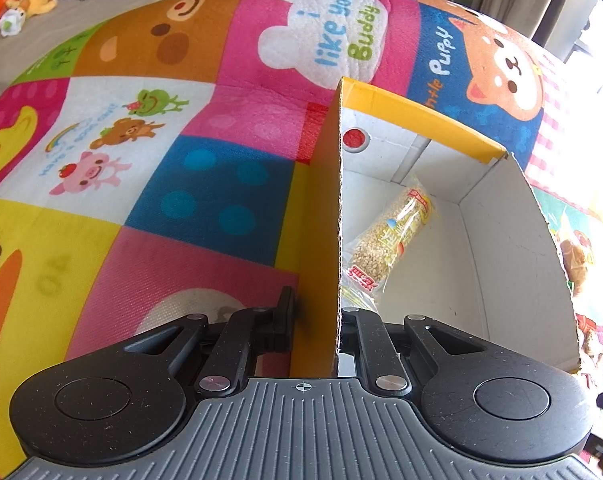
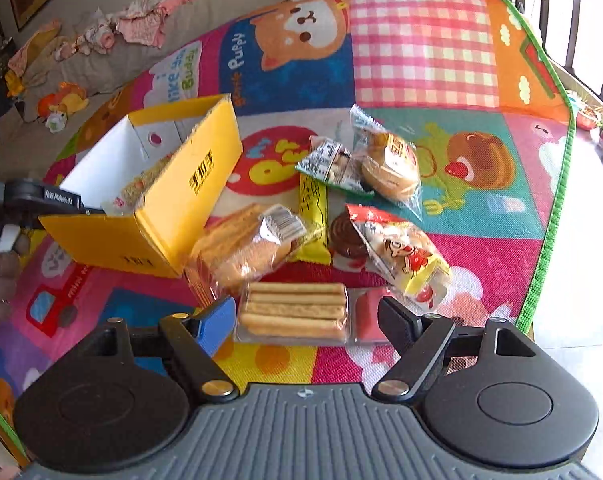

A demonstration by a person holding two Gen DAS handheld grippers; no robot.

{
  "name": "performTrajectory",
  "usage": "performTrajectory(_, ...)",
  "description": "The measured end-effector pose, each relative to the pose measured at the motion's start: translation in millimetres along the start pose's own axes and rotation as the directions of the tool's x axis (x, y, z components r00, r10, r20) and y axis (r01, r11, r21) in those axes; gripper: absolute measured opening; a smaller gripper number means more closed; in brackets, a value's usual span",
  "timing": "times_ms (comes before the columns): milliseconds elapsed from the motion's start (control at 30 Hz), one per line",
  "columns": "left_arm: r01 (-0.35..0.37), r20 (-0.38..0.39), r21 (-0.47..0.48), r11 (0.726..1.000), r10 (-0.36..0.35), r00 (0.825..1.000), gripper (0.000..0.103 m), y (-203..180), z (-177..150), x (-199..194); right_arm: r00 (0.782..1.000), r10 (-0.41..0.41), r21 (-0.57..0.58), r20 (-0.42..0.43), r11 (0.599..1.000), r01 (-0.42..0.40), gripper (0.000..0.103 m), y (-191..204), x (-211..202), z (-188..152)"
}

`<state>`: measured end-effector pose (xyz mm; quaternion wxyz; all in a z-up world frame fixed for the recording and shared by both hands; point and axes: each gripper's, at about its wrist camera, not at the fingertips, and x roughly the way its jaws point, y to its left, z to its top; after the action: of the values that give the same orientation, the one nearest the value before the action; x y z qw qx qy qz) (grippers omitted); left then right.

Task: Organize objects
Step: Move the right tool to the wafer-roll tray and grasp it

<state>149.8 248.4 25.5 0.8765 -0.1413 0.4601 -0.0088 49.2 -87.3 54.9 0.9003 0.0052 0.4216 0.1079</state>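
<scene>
The play mat (image 1: 229, 128) reads "i like you Buddy" on its white bear cloud and "Puppy" beside that; left of the yellow box (image 2: 189, 184), the black gripper arm (image 2: 41, 196) reads "GenRobot.AI".

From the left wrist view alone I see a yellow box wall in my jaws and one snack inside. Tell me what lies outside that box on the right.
Observer: A pile of wrapped snacks lies on the play mat beside the yellow box. Nearest the right gripper is a clear pack of breadsticks.
Operator: Report the right gripper's state.
Observer: Open, nothing held. The breadsticks sit just ahead, between its fingers' line.
Operator: Say what else is in the pile.
Observer: A wrapped bun at the far side and a long yellow bar in the middle.
Operator: Confirm my grip from there.
Observer: The left gripper meets the box's near corner at the frame's left edge; its jaws are hidden there.
</scene>
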Motion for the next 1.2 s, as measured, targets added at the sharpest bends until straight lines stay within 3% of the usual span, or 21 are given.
performTrajectory(167, 0.000, 0.000, 0.001, 1.000, 0.000, 1.000, 0.014, -0.3, -0.1, 0.1, 0.999, -0.021, -0.048, 0.025, 0.999, 0.022, 0.080, 15.9, 2.3, -8.7)
performTrajectory(300, 0.001, 0.001, -0.001, 1.000, -0.001, 1.000, 0.014, -0.4, 0.0, 0.1, 0.989, -0.100, -0.081, 0.112, 0.991, 0.110, 0.080, 23.6, 0.8, 1.6)
performTrajectory(367, 0.000, 0.001, -0.001, 1.000, 0.000, 1.000, 0.014, -0.6, -0.1, 0.0, 0.986, -0.124, -0.059, 0.113, 0.990, 0.131, 0.077, 22.9, 8.3, 9.6)
performTrajectory(533, 0.002, -0.004, -0.002, 1.000, -0.002, 1.000, 0.014, -0.1, 0.6, -0.1, 0.978, -0.189, -0.048, 0.084, 0.980, 0.194, 0.047, 30.4, 35.1, 16.7)
performTrajectory(667, 0.006, -0.005, -0.002, 1.000, -0.006, 1.000, 0.014, 0.7, 1.1, 0.3, 0.980, -0.175, -0.164, 0.094, 0.968, 0.189, 0.044, 43.3, 27.1, 2.2)
performTrajectory(800, 0.004, -0.005, 0.000, 1.000, -0.004, 1.000, 0.014, 0.5, 1.1, 0.6, 0.977, -0.193, -0.288, 0.087, 0.934, 0.210, 0.044, 47.1, 9.1, -23.9)
performTrajectory(933, 0.005, -0.003, 0.001, 1.000, -0.005, 1.000, 0.014, 0.5, 0.7, 0.7, 0.937, -0.324, -0.378, 0.135, 0.857, 0.351, 0.047, 43.6, -7.7, -49.3)
performTrajectory(967, 0.005, -0.003, 0.001, 1.000, -0.005, 1.000, 0.014, 0.5, 0.7, 0.8, 0.937, -0.322, -0.365, 0.136, 0.863, 0.349, 0.049, 40.8, -13.9, -51.0)
performTrajectory(1033, 0.003, -0.002, -0.001, 1.000, -0.003, 1.000, 0.014, -0.1, 0.7, 0.9, 0.951, -0.281, -0.289, 0.126, 0.907, 0.307, 0.065, 30.3, -29.1, -49.3)
performTrajectory(1133, 0.003, -0.002, 0.003, 1.000, -0.003, 1.000, 0.014, -0.3, 0.4, 0.7, 0.975, -0.197, -0.103, 0.098, 0.973, 0.207, 0.069, 11.4, -40.2, -42.0)
performTrajectory(1200, 0.004, -0.002, 0.002, 1.000, -0.004, 1.000, 0.014, -0.1, 0.3, 0.6, 0.990, -0.134, 0.014, 0.054, 0.991, 0.133, 0.069, -1.1, -32.3, -38.3)
